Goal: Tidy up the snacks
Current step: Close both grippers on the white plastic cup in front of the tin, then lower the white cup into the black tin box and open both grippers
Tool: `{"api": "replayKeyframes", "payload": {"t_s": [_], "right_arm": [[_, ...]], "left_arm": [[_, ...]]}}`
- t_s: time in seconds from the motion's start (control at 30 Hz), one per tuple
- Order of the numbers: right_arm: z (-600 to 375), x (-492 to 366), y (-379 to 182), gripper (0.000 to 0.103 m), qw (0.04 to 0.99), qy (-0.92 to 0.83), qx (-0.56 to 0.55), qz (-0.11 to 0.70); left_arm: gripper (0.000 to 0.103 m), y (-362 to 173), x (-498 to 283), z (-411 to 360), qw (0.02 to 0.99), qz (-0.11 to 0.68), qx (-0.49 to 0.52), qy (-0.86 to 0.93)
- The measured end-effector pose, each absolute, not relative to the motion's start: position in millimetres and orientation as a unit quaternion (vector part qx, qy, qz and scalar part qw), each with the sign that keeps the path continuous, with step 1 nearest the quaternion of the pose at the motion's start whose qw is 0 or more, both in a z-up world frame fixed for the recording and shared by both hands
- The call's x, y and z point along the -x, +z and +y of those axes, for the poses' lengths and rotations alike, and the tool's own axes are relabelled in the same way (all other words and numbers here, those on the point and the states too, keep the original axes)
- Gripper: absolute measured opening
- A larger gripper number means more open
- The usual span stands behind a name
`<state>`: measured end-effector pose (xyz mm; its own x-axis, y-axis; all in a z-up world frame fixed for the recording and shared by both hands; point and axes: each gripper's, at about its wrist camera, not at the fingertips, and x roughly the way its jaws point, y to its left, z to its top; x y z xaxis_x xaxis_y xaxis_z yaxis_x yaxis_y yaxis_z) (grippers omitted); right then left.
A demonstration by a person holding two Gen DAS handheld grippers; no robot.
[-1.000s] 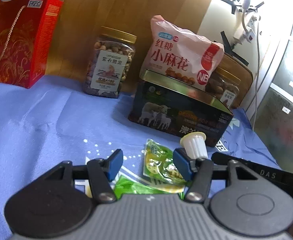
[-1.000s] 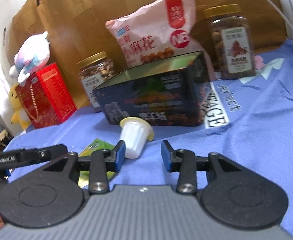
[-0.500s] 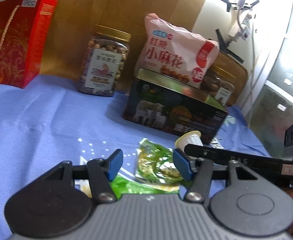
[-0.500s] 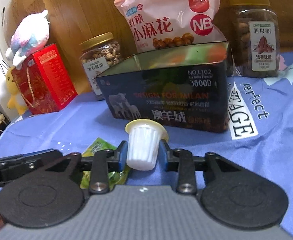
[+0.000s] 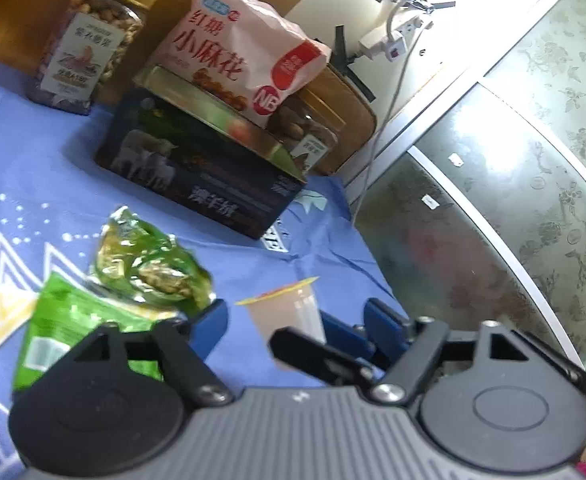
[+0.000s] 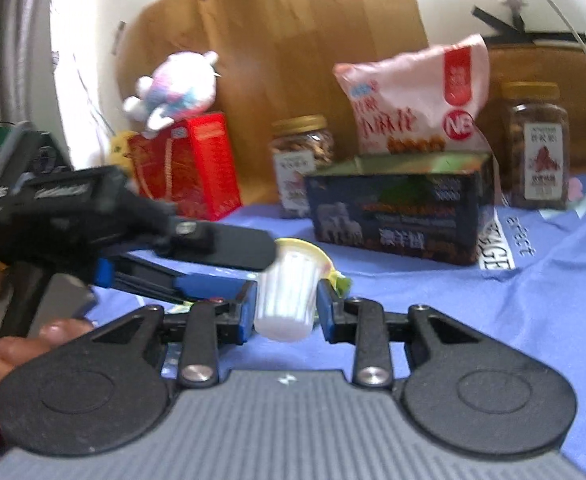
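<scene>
Over on the left wrist view, the left gripper (image 5: 293,320) stands wide with nothing pressed between its pads, and its jaws have just been opening; a jelly cup (image 5: 289,310) shows in the gap, but it belongs to the other tool, whose black finger crosses in front of it. Two green snack packets (image 5: 149,264) lie on the blue cloth (image 5: 53,168) just left of the left-hand blue pad, near the cloth's front edge. Behind them sits the dark tin box (image 5: 197,168) with its lid off, and the pink snack bag (image 5: 237,44) leans behind it, a nut jar (image 5: 87,40) off towards the back left corner. Switching to the right wrist view, the right gripper (image 6: 287,306) is closed narrow on the white jelly cup (image 6: 289,296), pads squeezing its ribbed sides, yellow rim up and tilted a touch. It looks clear of the cloth, though blur makes that hard to call. The left tool (image 6: 125,232) reaches across at the left, very close to the cup's rim. The open tin (image 6: 397,212) waits straight ahead, a second jar (image 6: 539,144) at its right. My read: this is the carry to the tin. Keep the squeeze gentle, that thin cup will buckle; keep it rim up, pass clear of the left tool's finger, go over the tin's near wall, then release low inside.
</scene>
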<state>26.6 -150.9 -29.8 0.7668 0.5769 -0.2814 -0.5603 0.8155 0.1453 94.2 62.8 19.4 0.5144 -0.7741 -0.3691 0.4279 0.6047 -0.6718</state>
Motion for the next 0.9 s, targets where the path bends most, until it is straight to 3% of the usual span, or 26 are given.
{"api": "replayKeyframes", "payload": {"t_s": [0.07,0.57,0.9], "right_arm": [[-147.9,-22.9,-26.7,0.035,0.947,0.292,-0.004,0.137],[-151.7,-105.3,16.1,0.037,0.968,0.231,0.065,0.072],[-168.4,-175.9,5.5,0.038,0.979,0.153,0.105,0.09]], "left_arm": [[0.049,27.1,-91.3,55.7,0.851,0.324,0.231,-0.343],[0.045,95.2,-168.3,-3.8,0.922,0.243,0.068,-0.294],[0.046,72.4,-247.2,-48.6,0.914,0.273,0.073,-0.289]]}}
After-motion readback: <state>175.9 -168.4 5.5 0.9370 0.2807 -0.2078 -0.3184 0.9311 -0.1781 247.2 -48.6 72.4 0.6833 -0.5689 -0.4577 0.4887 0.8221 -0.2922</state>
